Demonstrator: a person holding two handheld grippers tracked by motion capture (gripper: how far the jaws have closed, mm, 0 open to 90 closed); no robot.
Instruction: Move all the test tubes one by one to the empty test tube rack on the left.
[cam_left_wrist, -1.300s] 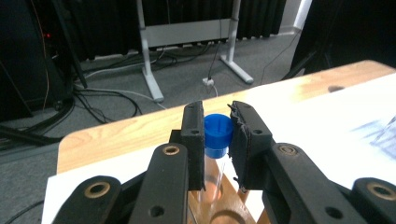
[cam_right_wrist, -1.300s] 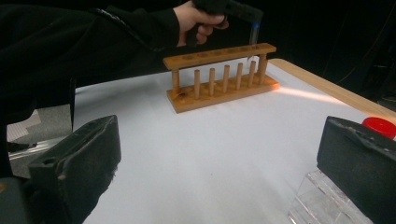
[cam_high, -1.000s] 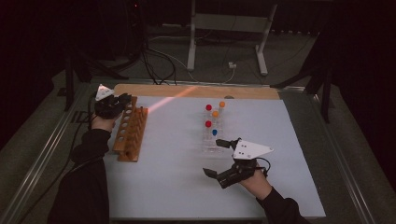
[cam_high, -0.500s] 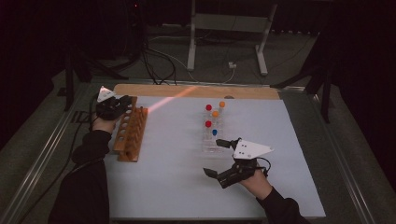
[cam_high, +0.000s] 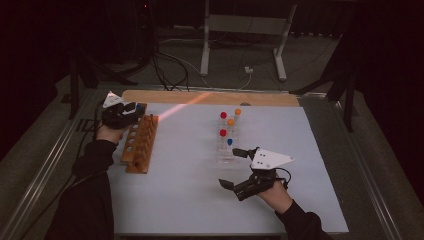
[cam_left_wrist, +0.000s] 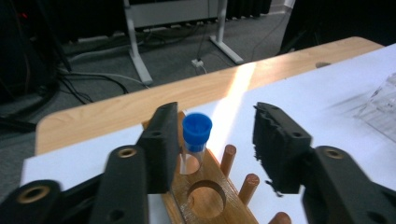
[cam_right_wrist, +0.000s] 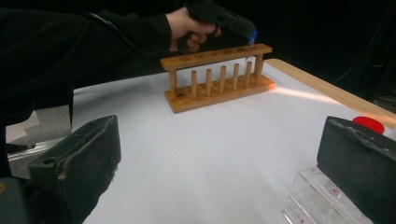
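Blue-capped tube (cam_left_wrist: 196, 140) in wooden rack (cam_left_wrist: 212, 198), no readable writing

The person wears black long sleeves (cam_high: 85, 200) reaching to both wrists. Each hand holds a black gripper: the left gripper (cam_left_wrist: 212, 149) has two blocky black jaws faced with ragged dark foam pads (cam_left_wrist: 275, 144), with brass-coloured bushings set into the arms. The right gripper (cam_high: 240, 172) carries a grey three-cornered plate (cam_high: 270, 159) dotted with small dark marks, and a thin black cable (cam_high: 284, 175) loops from it.
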